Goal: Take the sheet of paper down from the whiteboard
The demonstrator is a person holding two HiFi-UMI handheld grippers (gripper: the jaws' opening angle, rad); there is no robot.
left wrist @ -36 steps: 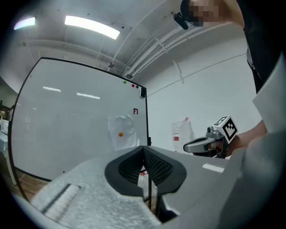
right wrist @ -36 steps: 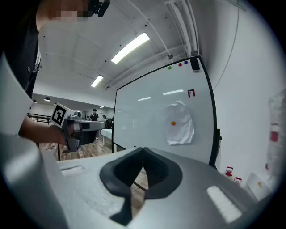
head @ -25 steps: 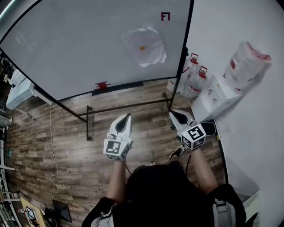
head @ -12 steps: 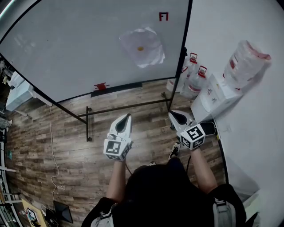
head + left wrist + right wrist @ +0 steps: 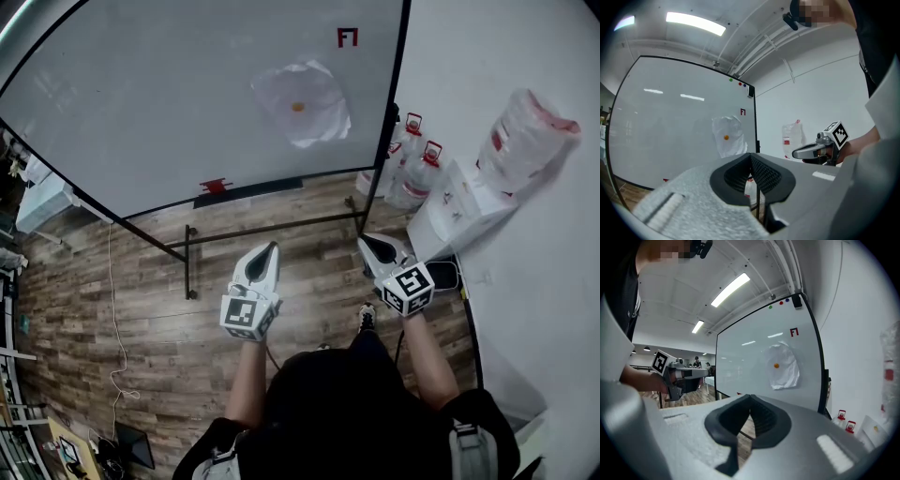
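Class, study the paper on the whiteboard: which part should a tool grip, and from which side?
Probably the lower edge of the paper, from below and in front. An orange magnet pins its middle to the whiteboard; the crumpled edges seem to lift off, offering something to pinch.

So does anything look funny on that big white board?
Yes. The sheet of paper on the whiteboard is crumpled and sits askew, held up by just one orange magnet near its middle.
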